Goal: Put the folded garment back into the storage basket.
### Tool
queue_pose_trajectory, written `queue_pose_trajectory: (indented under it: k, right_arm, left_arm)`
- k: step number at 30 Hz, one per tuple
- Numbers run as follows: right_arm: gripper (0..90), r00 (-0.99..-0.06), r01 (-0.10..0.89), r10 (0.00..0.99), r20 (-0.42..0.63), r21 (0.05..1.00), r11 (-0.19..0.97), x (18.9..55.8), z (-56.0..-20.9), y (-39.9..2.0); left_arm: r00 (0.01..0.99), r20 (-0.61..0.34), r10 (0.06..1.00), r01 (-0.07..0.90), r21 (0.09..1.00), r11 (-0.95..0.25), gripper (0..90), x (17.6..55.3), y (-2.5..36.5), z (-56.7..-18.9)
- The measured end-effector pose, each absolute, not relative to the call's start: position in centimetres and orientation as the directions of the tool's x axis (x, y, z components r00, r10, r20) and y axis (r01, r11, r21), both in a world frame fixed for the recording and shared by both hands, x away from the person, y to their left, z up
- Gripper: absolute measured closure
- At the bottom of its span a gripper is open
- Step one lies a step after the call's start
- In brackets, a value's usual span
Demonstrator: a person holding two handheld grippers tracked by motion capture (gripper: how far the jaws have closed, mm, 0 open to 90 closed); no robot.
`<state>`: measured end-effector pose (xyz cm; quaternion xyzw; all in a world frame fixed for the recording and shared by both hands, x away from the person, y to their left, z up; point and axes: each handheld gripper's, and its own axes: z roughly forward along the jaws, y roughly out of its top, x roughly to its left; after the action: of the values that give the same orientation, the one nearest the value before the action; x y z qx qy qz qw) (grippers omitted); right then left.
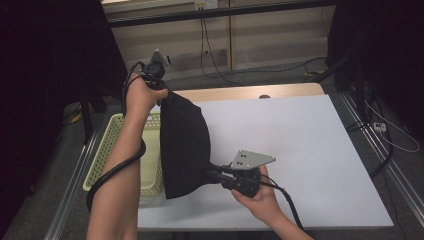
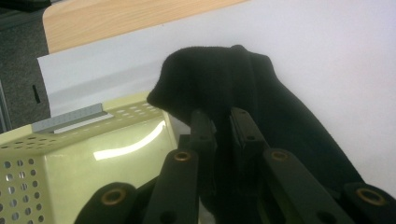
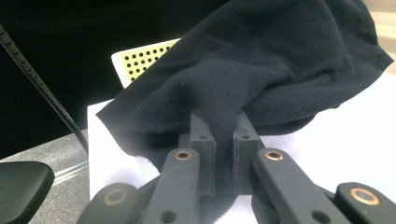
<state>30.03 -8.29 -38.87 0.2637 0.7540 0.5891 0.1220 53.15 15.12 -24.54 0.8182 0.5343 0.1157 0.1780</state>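
A white-topped table (image 1: 300, 150) carries a pale green perforated basket (image 1: 107, 150) at its left edge, beside the black cloth (image 1: 185, 145).

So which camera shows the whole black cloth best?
The high view: there the black cloth hangs stretched between the left claw and the right claw, beside the green basket. The left gripper view shows just its pinched corner; the right gripper view shows bunched folds.

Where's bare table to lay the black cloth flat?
The white table sheet is bare right of the black fleece cloth, out to its far and right edges. The left is crowded: the perforated yellow-green plastic basket sits against the cloth.
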Motion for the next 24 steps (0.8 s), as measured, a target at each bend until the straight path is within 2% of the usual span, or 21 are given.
queue_pose_trajectory:
  k: [24]
  right_arm:
    - [82.8,-0.845,0.224,0.526,0.099,0.958,0.18,30.2,-37.9,-6.7]
  left_arm:
    - [0.392,-0.02,0.92,0.835,0.427,-0.347,81.8,53.6,16.2,-24.2]
